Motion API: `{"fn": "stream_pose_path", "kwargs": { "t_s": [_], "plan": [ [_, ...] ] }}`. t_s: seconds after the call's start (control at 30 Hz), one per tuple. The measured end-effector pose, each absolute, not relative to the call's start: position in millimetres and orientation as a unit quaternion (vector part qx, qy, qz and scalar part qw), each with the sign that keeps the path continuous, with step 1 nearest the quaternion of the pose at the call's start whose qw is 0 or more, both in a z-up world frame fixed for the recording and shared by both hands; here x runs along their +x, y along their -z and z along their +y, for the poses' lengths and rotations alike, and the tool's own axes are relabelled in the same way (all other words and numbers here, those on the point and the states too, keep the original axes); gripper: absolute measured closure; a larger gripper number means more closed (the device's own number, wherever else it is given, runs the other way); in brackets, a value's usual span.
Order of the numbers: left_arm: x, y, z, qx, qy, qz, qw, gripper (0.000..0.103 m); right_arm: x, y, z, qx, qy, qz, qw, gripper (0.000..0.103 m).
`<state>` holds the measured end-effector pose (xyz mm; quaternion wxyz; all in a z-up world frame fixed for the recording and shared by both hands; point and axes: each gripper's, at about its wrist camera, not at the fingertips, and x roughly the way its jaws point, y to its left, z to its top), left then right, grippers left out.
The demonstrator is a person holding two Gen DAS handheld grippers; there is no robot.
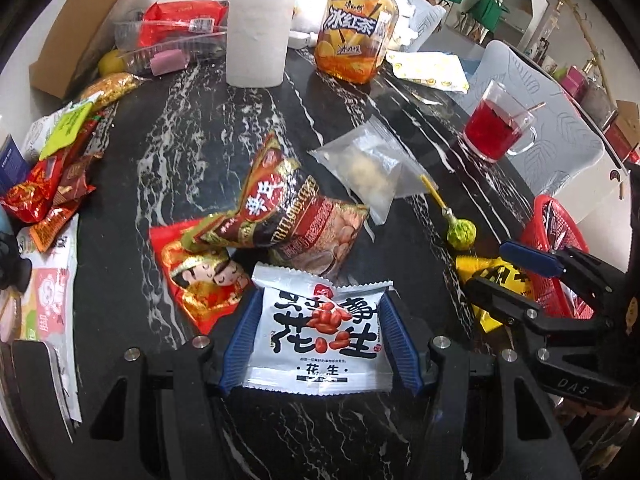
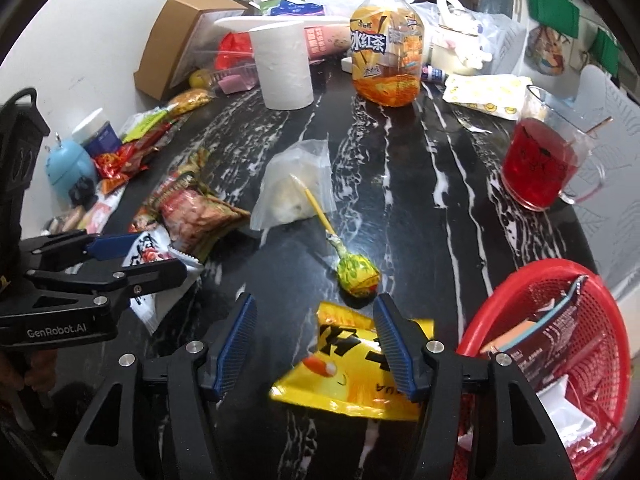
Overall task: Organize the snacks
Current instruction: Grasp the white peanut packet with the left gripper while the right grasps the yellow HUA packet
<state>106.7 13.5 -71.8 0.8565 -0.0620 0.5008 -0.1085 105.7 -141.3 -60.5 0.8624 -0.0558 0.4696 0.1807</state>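
Observation:
A white peanut packet point(image 1: 320, 332) sits between the blue pads of my left gripper point(image 1: 319, 300), which is shut on its two side edges just above the black marble table point(image 1: 168, 184). In the right wrist view the left gripper point(image 2: 160, 256) enters from the left with that packet point(image 2: 146, 258) in its fingers. My right gripper point(image 2: 315, 302) stands open over a yellow snack packet point(image 2: 344, 376) lying on the table. Its right pad overlaps the packet and its left pad is well clear of it. A red mesh basket point(image 2: 516, 276) holding several packets stands just right of the right gripper.
A green lollipop point(image 2: 356, 276), a clear zip bag point(image 2: 296, 184), a brown snack bag point(image 1: 288, 208) and a red packet point(image 1: 200, 280) lie mid-table. A mug of red drink point(image 2: 540, 164), a tea bottle point(image 2: 384, 52) and a paper roll point(image 2: 284, 68) stand farther back. More snacks point(image 1: 52, 176) are piled at the left.

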Motion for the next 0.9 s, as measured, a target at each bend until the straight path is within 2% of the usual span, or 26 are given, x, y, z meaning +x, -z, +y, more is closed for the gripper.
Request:
{"fn": "stream_pose_path", "kwargs": {
  "t_s": [0.17,0.4,0.57,0.63,0.9],
  "plan": [
    [105.8,83.1,11.2,-0.073,0.117,0.526,0.839,0.043,96.8,63.3,-138.5,-0.077,-0.172,0.464,0.866,0.041],
    [86.3,84.5,15.7,-0.077,0.126,0.499,0.854,0.044,83.9,67.0,-132.0,-0.104,-0.165,0.456,0.869,0.046],
    [77.2,83.5,17.0,-0.075,0.136,0.497,0.853,0.045,73.8,65.9,-127.2,-0.101,-0.179,0.457,0.865,0.048],
    [74.1,82.2,17.7,-0.076,0.137,0.496,0.854,0.045,69.8,65.1,-124.5,-0.092,-0.195,0.461,0.861,0.054],
    [53.5,83.3,23.6,-0.086,0.132,0.499,0.852,0.045,55.5,66.8,-117.3,-0.069,-0.231,0.471,0.848,0.054]
  ]
}}
